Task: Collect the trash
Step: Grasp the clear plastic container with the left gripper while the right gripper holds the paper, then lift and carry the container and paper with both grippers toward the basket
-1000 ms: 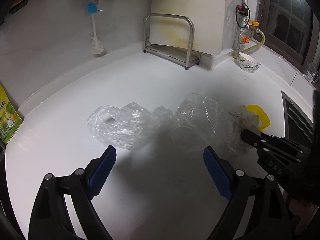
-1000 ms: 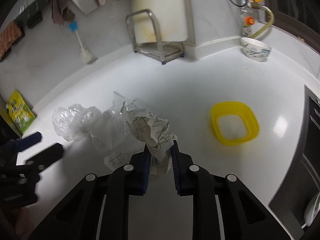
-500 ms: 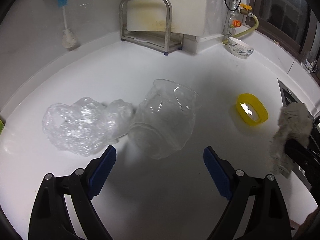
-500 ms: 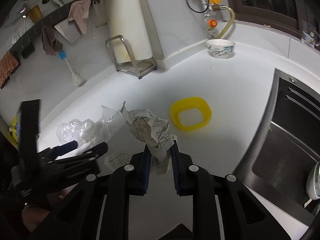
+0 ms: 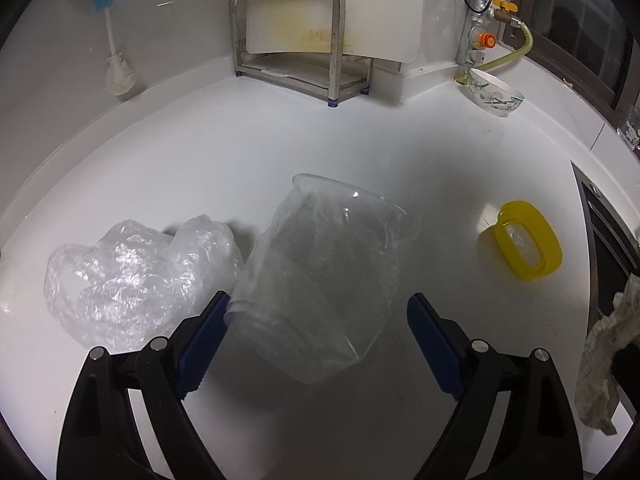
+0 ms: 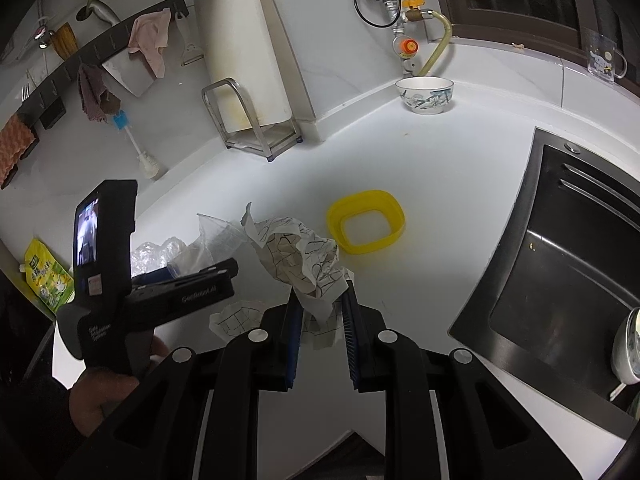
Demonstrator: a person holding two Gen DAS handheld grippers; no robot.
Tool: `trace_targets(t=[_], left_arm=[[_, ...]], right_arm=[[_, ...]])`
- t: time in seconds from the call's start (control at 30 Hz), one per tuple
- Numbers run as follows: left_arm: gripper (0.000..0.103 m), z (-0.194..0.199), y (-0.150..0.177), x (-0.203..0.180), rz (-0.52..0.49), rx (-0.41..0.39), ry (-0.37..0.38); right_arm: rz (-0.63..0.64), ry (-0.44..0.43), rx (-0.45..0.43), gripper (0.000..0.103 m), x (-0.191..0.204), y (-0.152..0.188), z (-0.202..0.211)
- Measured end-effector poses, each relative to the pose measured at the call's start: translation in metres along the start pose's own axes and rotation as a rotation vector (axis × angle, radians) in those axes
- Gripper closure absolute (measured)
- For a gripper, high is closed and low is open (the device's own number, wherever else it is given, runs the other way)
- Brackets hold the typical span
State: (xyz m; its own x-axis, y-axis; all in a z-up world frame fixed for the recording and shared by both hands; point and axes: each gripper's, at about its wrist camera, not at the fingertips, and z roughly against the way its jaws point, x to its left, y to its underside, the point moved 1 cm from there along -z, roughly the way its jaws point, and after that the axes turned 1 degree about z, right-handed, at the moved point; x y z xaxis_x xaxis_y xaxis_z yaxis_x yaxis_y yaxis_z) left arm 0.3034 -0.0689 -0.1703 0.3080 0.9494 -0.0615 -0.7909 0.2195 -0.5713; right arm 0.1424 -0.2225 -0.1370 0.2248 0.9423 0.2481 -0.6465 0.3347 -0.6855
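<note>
A clear plastic cup point(image 5: 328, 272) lies on its side on the white counter point(image 5: 280, 152). My left gripper point(image 5: 318, 298) is open, its blue pads point(image 5: 204, 336) standing either side of the cup's base without pressing it. A crumpled clear plastic bag point(image 5: 132, 276) rests just left of the cup. My right gripper point(image 6: 320, 292) is shut on a crumpled white paper with black lines point(image 6: 304, 256), held above the counter; that paper point(image 5: 600, 360) shows at the right edge of the left wrist view. The left gripper point(image 6: 208, 276) reaches over the cup point(image 6: 216, 236) and the bag point(image 6: 156, 252).
A yellow plastic ring-shaped lid point(image 5: 524, 246) lies on the counter to the right. A patterned bowl point(image 5: 496, 94) and a steel rack point(image 5: 292, 60) stand at the back wall. The dark sink point(image 6: 560, 280) is on the right. A green packet point(image 6: 46, 276) sits far left.
The left gripper has come down and closer, so the clear cup now lies between its open fingers. The right gripper carried the paper up and away toward the sink side.
</note>
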Motion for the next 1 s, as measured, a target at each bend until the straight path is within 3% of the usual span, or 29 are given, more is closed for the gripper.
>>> trace_targets(t=[0.23,0.4,1.0], left_arm=[[0.016,-0.008,-0.007,-0.003,-0.002,0.001,-0.005],[0.037,-0.01,-0.01,-0.001,0.001,0.005,0.016],[0.041,0.037,0.004,0.004,0.004,-0.081,0.033]], right_arm=[[-0.002,0.0,0.003,0.084,0.0,0.0,0.0],[-0.001,0.003,0.006,0.084,0.001,0.001,0.0],[0.003,-0.006,0.009,0.084,0.008,0.008,0.003]])
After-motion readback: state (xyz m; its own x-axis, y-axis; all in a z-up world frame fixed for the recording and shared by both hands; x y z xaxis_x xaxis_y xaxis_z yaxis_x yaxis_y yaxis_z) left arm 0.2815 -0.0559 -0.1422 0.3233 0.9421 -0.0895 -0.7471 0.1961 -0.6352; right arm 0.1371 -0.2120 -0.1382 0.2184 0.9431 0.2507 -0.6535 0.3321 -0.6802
